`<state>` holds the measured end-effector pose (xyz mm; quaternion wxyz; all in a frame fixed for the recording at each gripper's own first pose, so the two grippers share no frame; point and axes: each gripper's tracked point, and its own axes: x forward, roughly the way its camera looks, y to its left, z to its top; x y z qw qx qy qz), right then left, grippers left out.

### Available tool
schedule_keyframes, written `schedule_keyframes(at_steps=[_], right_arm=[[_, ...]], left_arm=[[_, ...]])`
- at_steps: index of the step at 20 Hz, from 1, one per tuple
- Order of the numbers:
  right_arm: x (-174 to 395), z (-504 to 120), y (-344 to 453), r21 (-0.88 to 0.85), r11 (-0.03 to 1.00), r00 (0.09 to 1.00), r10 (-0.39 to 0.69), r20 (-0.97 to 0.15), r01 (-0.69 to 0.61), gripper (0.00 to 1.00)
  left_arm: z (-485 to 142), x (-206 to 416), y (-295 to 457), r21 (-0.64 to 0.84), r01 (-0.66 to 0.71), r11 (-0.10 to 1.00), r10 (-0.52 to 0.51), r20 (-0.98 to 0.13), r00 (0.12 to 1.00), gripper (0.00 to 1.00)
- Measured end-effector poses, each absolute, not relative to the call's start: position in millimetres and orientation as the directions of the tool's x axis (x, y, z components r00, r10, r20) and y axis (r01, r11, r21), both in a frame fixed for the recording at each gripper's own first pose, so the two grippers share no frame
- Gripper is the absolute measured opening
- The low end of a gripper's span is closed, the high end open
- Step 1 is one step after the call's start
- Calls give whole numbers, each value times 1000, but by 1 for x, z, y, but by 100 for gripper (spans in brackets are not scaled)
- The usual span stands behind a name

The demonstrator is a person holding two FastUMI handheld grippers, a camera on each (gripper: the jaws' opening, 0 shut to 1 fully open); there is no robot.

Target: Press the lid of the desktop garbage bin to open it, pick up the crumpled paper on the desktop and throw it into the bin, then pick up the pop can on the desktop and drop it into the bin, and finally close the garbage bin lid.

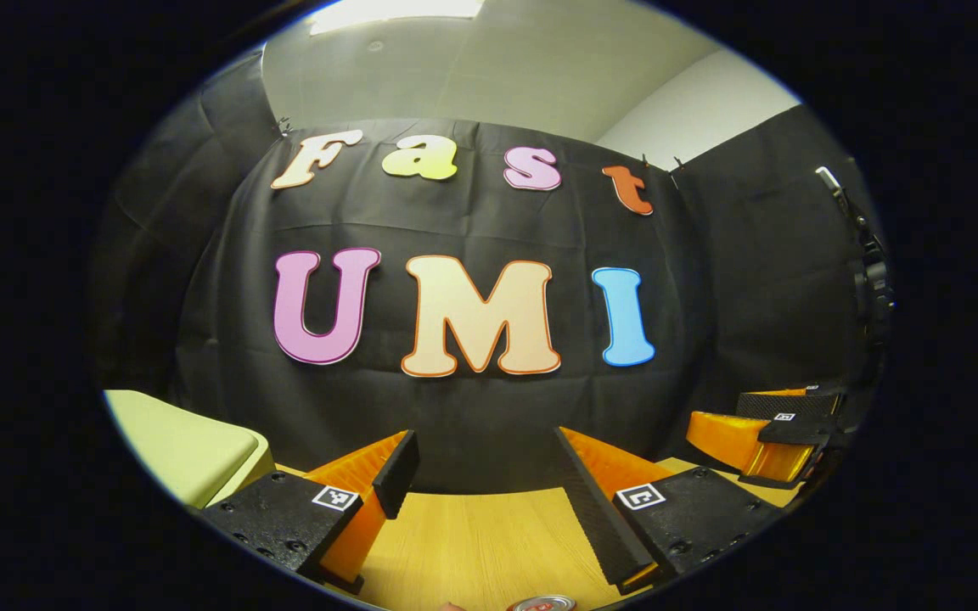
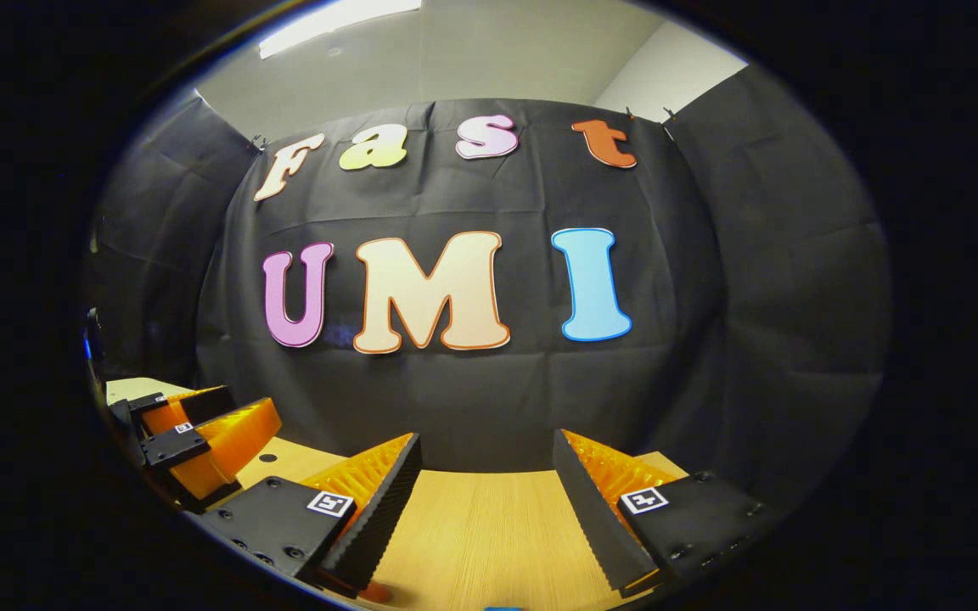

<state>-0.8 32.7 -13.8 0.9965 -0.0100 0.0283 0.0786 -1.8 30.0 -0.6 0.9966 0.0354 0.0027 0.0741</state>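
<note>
Both grippers, left (image 1: 483,475) and right (image 2: 484,479), gape empty above the tabletop (image 1: 472,543); bin lid (image 1: 183,441) unpressed, so paper could bounce off.

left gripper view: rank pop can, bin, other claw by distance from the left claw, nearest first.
1. pop can, its top at the bottom edge, just below the left claw.
2. bin, left side.
3. right claw, far right.
Bin versus right claw is close to call.

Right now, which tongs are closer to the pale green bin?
Left. The bin sits just beside the left tongs, on their left. The right tongs hang farther away, on the opposite side of the left ones.
</note>
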Motion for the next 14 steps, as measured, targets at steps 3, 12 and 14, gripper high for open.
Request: schedule_keyframes(at_steps=[3, 12, 14], right_arm=[[0, -16, 29, -16, 989, 987, 148, -66, -150, 98], [2, -18, 32, -1, 987, 984, 161, -75, -162, 98], [3, -19, 31, -2, 987, 984, 160, -77, -160, 98]], left_arm=[[-1, 0, 31, 72, -144, 987, 145, -5, 989, 94], [0, 0, 27, 60, -121, 991, 121, -3, 993, 94], [-1, -2, 23, 53, -107, 993, 107, -6, 994, 94]])
